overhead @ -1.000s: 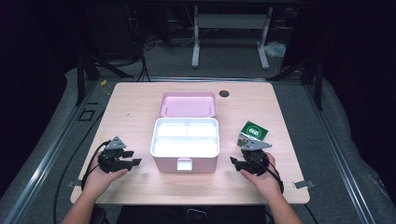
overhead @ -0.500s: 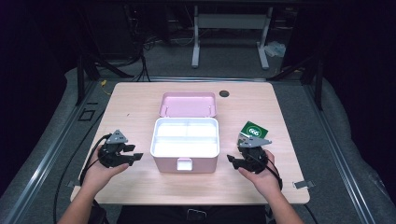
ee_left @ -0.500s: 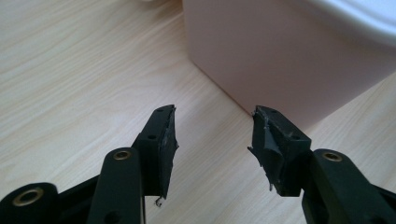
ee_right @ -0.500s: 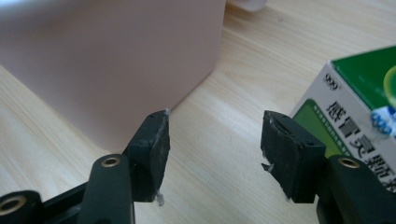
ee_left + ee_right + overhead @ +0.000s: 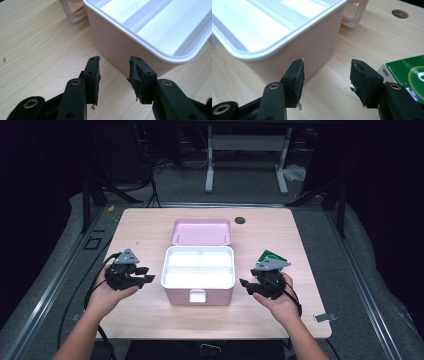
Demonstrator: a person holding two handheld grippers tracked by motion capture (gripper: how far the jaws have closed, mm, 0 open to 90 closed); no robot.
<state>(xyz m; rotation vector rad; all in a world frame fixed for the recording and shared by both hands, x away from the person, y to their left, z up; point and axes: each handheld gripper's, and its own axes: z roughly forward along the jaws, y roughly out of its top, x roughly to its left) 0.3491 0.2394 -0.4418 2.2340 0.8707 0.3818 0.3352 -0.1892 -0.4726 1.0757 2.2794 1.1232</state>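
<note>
Two gaping claws flanking box

The left gripper has moved in from the table's left edge toward the pink box, apparently a little higher.

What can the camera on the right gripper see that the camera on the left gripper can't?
The right gripper view alone has the green box beside its jaw and a round hole in the table.

The left gripper view alone has a small dark speck on the wood.

Both share the pink box with its white tray, a pink loop handle behind it, the wooden table, and two black jaws standing apart, holding nothing: the right gripper and the left gripper.
</note>
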